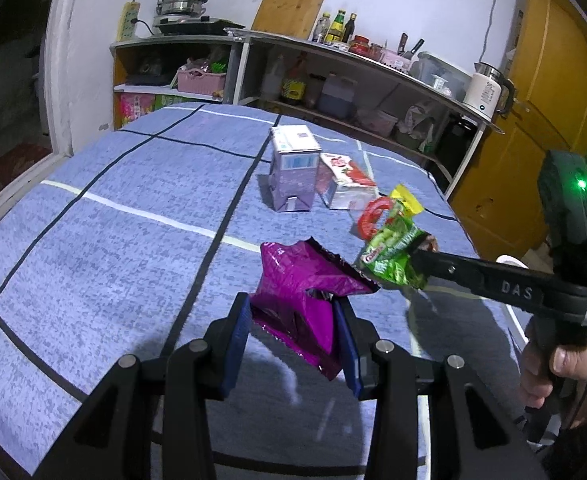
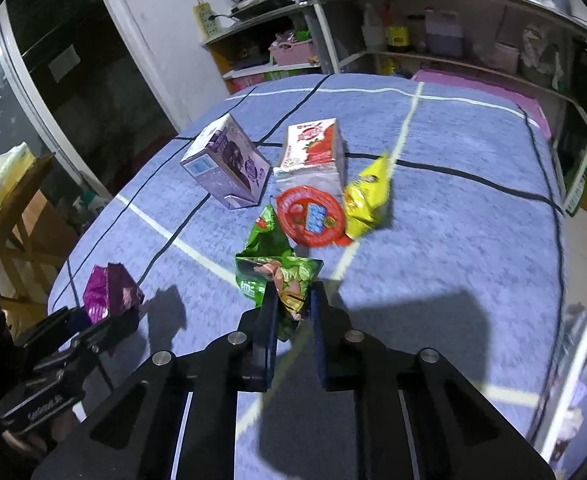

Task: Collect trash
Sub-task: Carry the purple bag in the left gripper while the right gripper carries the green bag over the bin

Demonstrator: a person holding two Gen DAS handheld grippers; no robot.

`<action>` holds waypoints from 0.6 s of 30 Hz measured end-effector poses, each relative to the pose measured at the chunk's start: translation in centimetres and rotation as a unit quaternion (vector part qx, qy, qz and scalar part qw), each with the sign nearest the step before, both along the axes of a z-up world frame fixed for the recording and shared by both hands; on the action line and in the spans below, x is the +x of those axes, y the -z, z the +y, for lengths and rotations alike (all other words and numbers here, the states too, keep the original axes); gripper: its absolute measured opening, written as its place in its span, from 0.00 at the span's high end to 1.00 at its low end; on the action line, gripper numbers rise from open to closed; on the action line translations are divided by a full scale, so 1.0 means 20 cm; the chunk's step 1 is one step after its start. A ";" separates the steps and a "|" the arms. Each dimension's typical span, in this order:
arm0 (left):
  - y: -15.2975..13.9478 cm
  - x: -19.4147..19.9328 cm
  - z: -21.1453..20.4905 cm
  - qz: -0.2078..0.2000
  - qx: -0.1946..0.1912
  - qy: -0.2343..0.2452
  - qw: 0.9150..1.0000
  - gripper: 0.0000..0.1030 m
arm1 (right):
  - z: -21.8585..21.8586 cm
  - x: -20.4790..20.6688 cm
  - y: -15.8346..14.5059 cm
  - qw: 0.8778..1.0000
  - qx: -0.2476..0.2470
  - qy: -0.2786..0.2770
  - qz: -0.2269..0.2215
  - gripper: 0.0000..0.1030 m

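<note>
Purple foil catches the eye first: a crumpled purple wrapper (image 1: 293, 296) sits pinched between the blue pads of the left gripper (image 1: 293, 344), lifted just above the blue checked tablecloth (image 1: 113, 248). To its right, the right gripper (image 2: 291, 312) has clamped narrowly on a wrinkled green wrapper (image 2: 269, 264), its torn end squeezed between the fingers, also raised off the cloth.

Farther back on the table stand 2 cartons: a purple carton (image 1: 293, 168) upright on the left and a red-and-white carton (image 1: 347, 184) just beside it, lying over. Near them rest a round red lid (image 2: 311, 216) and a yellow wrapper (image 2: 367, 200), the lid touching the yellow wrapper's edge.

From the left camera, a hand (image 1: 565, 372) shows gripping the right tool's handle, with a green light on it, plus a white kettle (image 1: 487, 90) on the shelf; the yellow wrapper is mostly hidden there. From the right camera, the lid's printed face and the whole yellow wrapper are plain, along with a wooden stand (image 2: 17, 208) at the left.
</note>
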State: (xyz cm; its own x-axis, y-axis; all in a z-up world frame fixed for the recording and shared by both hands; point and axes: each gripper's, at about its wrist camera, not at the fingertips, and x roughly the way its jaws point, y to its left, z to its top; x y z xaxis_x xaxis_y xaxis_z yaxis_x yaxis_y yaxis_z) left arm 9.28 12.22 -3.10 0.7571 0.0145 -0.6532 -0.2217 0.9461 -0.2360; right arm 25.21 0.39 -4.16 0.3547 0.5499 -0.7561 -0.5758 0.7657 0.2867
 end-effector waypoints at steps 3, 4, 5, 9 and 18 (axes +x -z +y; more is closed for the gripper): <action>-0.02 -0.01 -0.05 -0.003 0.003 0.008 1.000 0.59 | -0.07 -0.05 -0.03 1.000 0.008 0.008 -0.001 0.85; -0.03 -0.01 -0.06 -0.003 0.003 0.010 1.000 0.59 | -0.10 -0.07 -0.04 1.000 0.011 0.011 -0.002 0.85; -0.04 -0.02 -0.08 -0.004 0.004 0.013 1.000 0.59 | -0.12 -0.08 -0.05 1.000 0.014 0.013 -0.003 0.85; -0.08 -0.03 -0.15 -0.009 0.008 0.025 1.000 0.59 | -0.22 -0.16 -0.09 0.999 0.028 0.023 -0.008 0.85; -0.14 -0.06 -0.32 -0.017 0.015 0.055 0.998 0.59 | -0.44 -0.30 -0.16 0.997 0.049 0.053 -0.016 0.85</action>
State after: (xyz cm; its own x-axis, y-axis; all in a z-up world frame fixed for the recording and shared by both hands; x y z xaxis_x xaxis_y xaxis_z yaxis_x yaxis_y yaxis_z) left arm 8.09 5.89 -0.25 0.7768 -0.0507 -0.6277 -0.1084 0.9711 -0.2126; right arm 19.29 -8.35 -1.00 0.4375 0.5784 -0.6885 -0.5031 0.7921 0.3458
